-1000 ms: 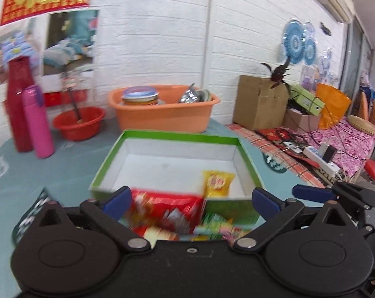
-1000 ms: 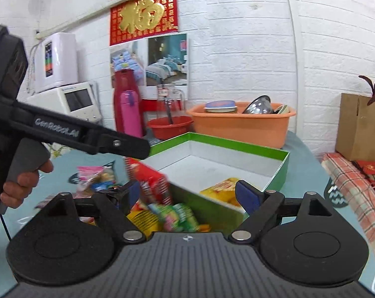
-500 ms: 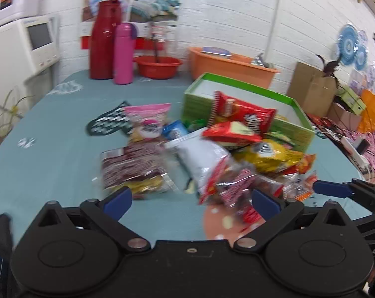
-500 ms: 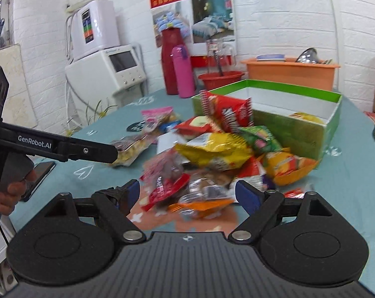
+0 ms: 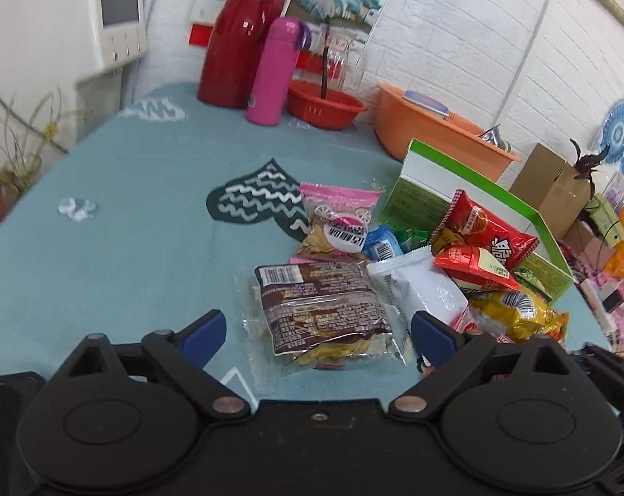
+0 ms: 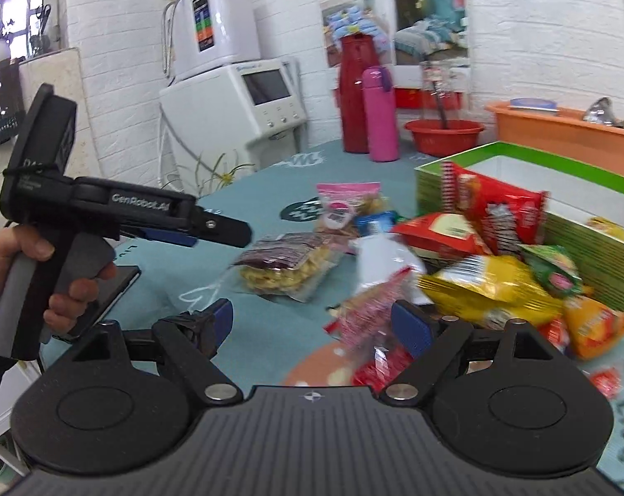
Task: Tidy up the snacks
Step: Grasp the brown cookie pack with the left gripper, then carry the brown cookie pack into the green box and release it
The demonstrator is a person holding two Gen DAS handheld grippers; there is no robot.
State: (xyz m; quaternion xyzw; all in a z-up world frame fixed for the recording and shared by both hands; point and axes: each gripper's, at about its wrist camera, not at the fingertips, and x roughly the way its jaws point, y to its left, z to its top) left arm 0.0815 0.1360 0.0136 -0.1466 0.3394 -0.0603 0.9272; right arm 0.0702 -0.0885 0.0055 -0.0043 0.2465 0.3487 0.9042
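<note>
A: Field note. Left gripper (image 5: 318,332) released, jaws spread wide, nothing between them. It hangs low over the worktop (image 5: 125,215) with the brown-label bag (image 5: 324,310) straight ahead at 12 o'clock, lying flat between the two blue pads but not touched.

B: And the right?

A: Right gripper (image 6: 312,322) also spread and empty. A blurred pink-and-red packet (image 6: 369,310) sits just off its right pad, toward 1 o'clock. The rest of the snack heap, namely the yellow bag (image 6: 489,285), the red bag (image 6: 502,211) and the white pouch (image 6: 380,262), lies piled against the near wall of the green box (image 6: 593,252), at 1 to 2 o'clock in that view.

B: Box contents?

A: Mostly bare white floor; one yellow packet (image 6: 609,223) visible inside. My judgement: sorting has barely begun.

B: Best way at the brown bag?

A: It is a slack, clear-edged pouch, so I would guess it slides and crumples. Come down so the pads straddle its narrow width, pinch the body rather than the thin sealed border, and close gently since the contents look brittle.

B: Risks?

A: The white pouch touches its right edge; a wide jaw could catch both. The person's hand (image 6: 18,256) should keep the left gripper clear of the right one, as they work close together.
</note>
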